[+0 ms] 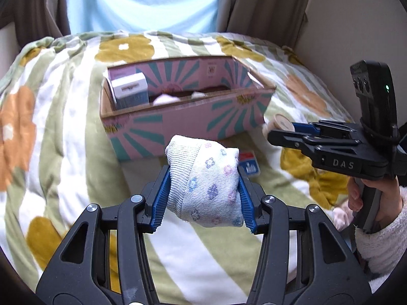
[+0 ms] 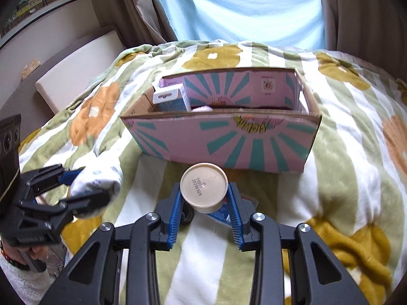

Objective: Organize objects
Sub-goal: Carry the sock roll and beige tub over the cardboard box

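My left gripper is shut on a rolled white sock with small flower prints, held above the blanket in front of the pink and teal cardboard box. It also shows in the right wrist view with the sock. My right gripper is shut on a round beige jar, bottom toward the camera, just in front of the box. In the left wrist view the right gripper holds the jar beside the box's right end.
The box holds a white and blue carton at its left end and something pale pink. A flat blue and red packet lies on the flowered blanket. A white cushion and curtains stand behind.
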